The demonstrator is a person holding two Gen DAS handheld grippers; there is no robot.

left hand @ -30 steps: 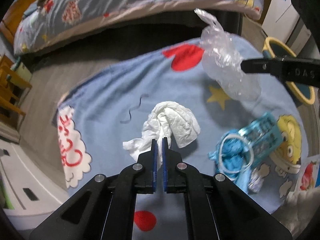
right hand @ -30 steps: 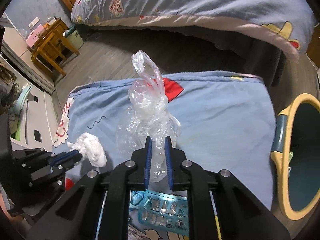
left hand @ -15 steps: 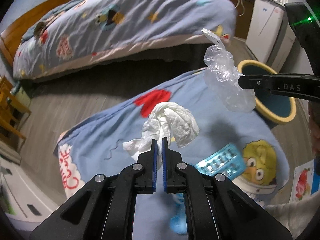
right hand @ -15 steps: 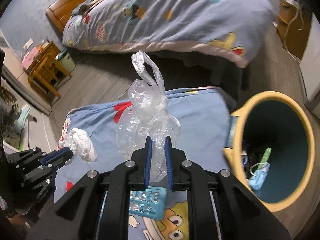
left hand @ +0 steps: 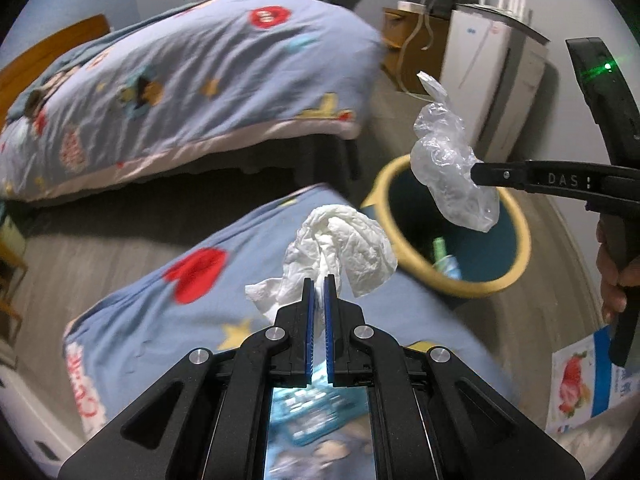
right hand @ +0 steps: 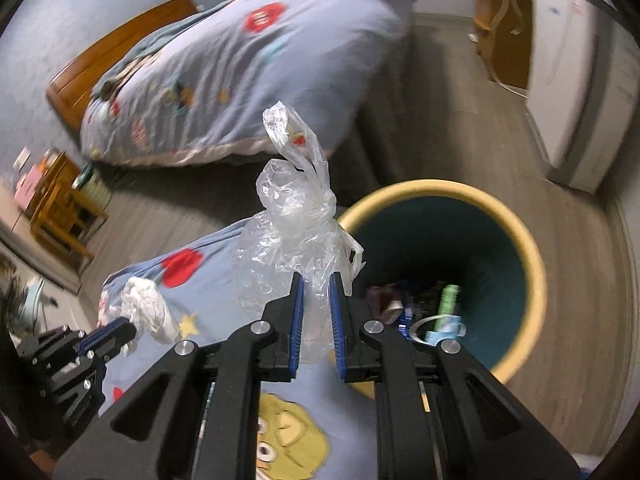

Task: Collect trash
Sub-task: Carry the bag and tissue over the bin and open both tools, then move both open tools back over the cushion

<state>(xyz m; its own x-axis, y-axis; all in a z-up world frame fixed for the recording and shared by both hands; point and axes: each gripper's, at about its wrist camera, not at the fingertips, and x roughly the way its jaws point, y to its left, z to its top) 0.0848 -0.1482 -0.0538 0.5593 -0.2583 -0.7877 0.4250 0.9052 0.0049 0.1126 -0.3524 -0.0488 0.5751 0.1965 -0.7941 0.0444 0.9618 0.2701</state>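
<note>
Your left wrist view blurs the blue patterned sheet [left hand: 168, 312] below you, and the blue blister pack [left hand: 316, 404] at 6 o'clock is mostly hidden behind the gripper body. The bottom of the yellow-rimmed bin [right hand: 524, 248] is dark; you can make out a green tube [right hand: 448, 298] and some blue scraps, little else. A printed carton [left hand: 588, 376] at 4 o'clock is cut off by the frame edge.

Your left gripper [left hand: 319, 280] has its blue pads pressed nearly together, pinching the crumpled white tissue [left hand: 352, 240], which hangs clear of the sheet, with the bin just beyond it at 2 o'clock.

Your right gripper [right hand: 316, 280] is clamped on the clear plastic bag [right hand: 292, 232], jaws held slightly apart by the bunched film. The bag's knotted handle sticks up toward 12 o'clock, at the bin's near rim. Your hand [left hand: 612, 256] shows on the right gripper's handle at 3 o'clock.
</note>
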